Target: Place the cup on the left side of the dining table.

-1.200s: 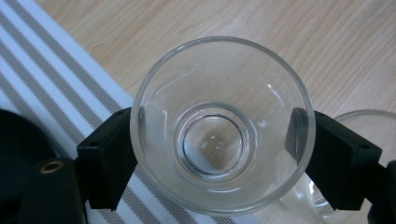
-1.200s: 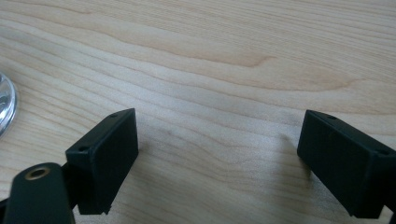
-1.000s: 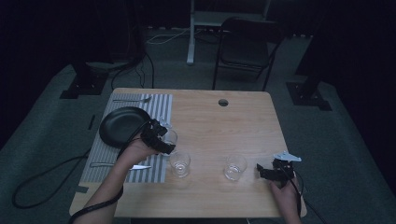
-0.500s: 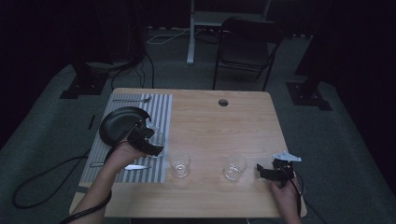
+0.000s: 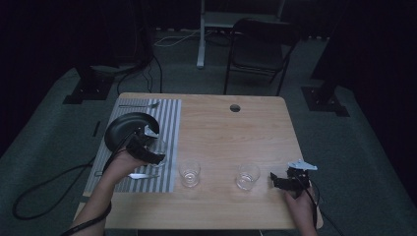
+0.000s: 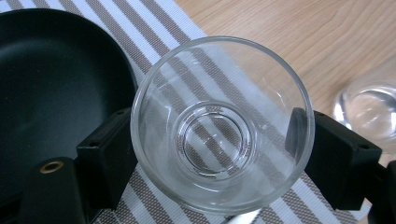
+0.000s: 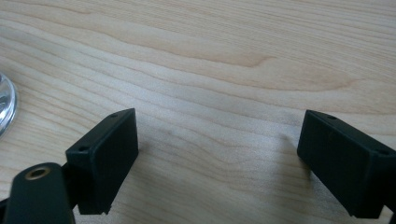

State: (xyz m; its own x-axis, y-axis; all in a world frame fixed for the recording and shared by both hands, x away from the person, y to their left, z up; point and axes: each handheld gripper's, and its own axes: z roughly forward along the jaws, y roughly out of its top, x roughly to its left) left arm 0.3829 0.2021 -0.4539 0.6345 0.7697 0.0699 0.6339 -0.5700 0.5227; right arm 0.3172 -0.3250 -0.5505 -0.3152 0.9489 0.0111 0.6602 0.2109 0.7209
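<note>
The left hand-held gripper [image 6: 219,154] holds a clear glass [image 6: 219,123] between its jaws, one on each side of the wall, mouth toward the camera, above the striped mat [image 5: 167,123] just beside the black pan [image 5: 123,129]. Whether the glass is lifted or resting I cannot tell. The right hand-held gripper [image 7: 219,158] gapes wide and empty over the bare counter [image 7: 210,56], another glass [image 5: 247,175] just to its left.
</note>
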